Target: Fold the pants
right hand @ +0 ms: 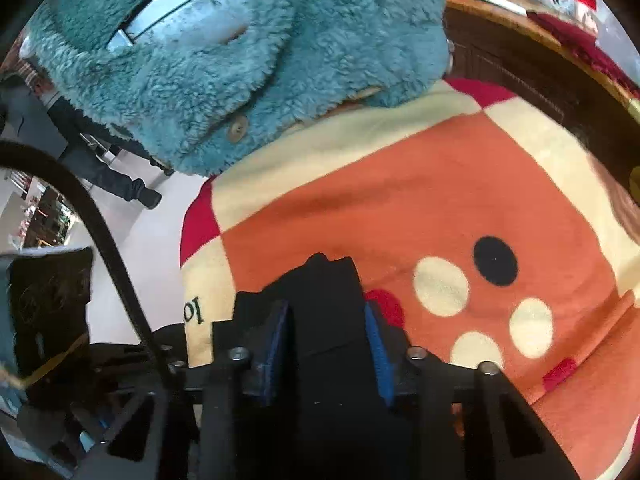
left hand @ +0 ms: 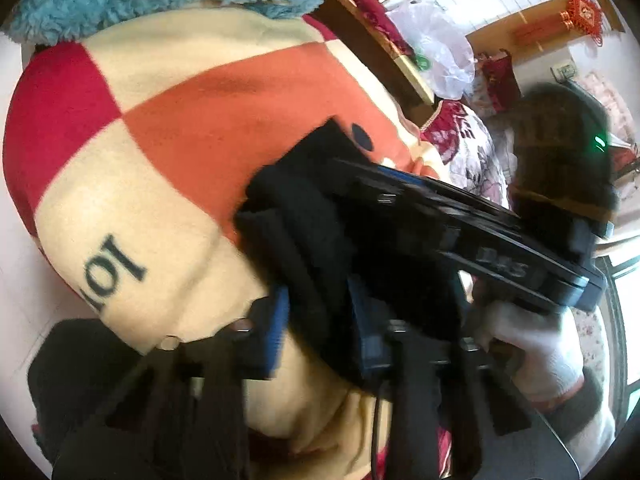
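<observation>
Bunched between both pairs of fingers, the black pants (right hand: 326, 292) are held up over a checked blanket (right hand: 400, 200) of orange, cream and red. In the right wrist view the right gripper (right hand: 328, 344) is seen pinching a thick wad of the dark cloth between its blue pads. In the left wrist view the left gripper (left hand: 320, 320) is likewise pinched on a fold of the pants, and the right gripper's body, held by a white-gloved hand (left hand: 536, 344), is seen just beside it. With both grips so close together, a fold appears to be in hand, two ends of the garment being brought to meet. How much folding is done cannot be told, as the rest of the pants is hidden below the grippers. The next move is judged to call for the doubled cloth to be lowered onto the blanket and laid flat before either grip is let go. Beyond the pants, a teal fleece garment (right hand: 248, 60) with a button is lying on the blanket's far edge. Past the blanket, pale floor, a wooden bed frame (left hand: 384, 60), a clear plastic bag (left hand: 440, 52) and red hangings are visible.
</observation>
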The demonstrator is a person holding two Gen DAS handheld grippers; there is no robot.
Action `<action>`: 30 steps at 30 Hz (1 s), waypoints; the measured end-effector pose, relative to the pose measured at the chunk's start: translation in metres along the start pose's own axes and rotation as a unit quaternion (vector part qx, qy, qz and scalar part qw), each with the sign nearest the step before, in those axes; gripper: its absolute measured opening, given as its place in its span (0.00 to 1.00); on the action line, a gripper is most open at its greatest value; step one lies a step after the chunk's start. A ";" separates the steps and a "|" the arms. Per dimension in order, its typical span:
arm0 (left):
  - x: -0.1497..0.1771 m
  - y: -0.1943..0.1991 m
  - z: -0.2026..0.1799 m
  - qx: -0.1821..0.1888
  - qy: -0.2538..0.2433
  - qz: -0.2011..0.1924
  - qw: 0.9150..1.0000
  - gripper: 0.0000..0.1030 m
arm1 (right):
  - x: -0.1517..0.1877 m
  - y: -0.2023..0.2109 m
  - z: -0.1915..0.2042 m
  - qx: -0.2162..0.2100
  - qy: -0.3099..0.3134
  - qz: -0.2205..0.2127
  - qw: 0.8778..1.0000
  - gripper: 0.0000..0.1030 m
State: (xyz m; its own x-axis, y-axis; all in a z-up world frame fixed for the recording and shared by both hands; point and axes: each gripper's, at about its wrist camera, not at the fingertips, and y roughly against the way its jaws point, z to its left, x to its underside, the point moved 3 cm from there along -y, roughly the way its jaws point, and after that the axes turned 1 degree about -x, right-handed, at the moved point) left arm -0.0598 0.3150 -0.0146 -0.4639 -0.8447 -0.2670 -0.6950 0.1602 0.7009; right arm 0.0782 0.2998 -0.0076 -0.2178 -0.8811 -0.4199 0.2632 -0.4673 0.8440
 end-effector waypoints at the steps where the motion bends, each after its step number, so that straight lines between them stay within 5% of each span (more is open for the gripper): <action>1: -0.001 0.002 0.000 0.007 0.001 0.000 1.000 0.19 | 0.001 0.006 0.000 -0.004 -0.008 -0.010 1.000 0.26; 7: -0.003 0.034 -0.038 0.012 -0.075 -0.047 0.996 0.15 | 0.001 0.058 0.002 -0.045 -0.051 -0.091 0.993 0.23; 14: 0.012 0.069 -0.113 0.045 -0.196 -0.088 0.976 0.14 | 0.017 0.131 0.006 -0.069 -0.081 -0.189 0.976 0.22; 20: 0.041 0.060 -0.182 0.083 -0.287 -0.070 0.952 0.14 | 0.063 0.208 -0.001 -0.089 -0.120 -0.287 0.946 0.18; 23: 0.060 0.046 -0.208 0.101 -0.327 -0.051 0.938 0.14 | 0.092 0.230 -0.013 -0.073 -0.145 -0.304 0.939 0.18; 29: 0.080 0.002 -0.219 0.110 -0.311 0.010 0.944 0.14 | 0.144 0.258 -0.038 -0.035 -0.206 -0.319 0.924 0.20; 30: 0.086 -0.002 -0.218 0.109 -0.312 0.017 0.944 0.14 | 0.152 0.264 -0.044 -0.036 -0.221 -0.332 0.916 0.27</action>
State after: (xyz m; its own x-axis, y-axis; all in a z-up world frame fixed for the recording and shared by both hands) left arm 0.0216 0.1308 0.1056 -0.6738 -0.3821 -0.6324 -0.7388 0.3399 0.5819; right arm 0.1555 0.0388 0.1370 -0.7078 -0.2917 -0.6433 -0.0081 -0.9073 0.4203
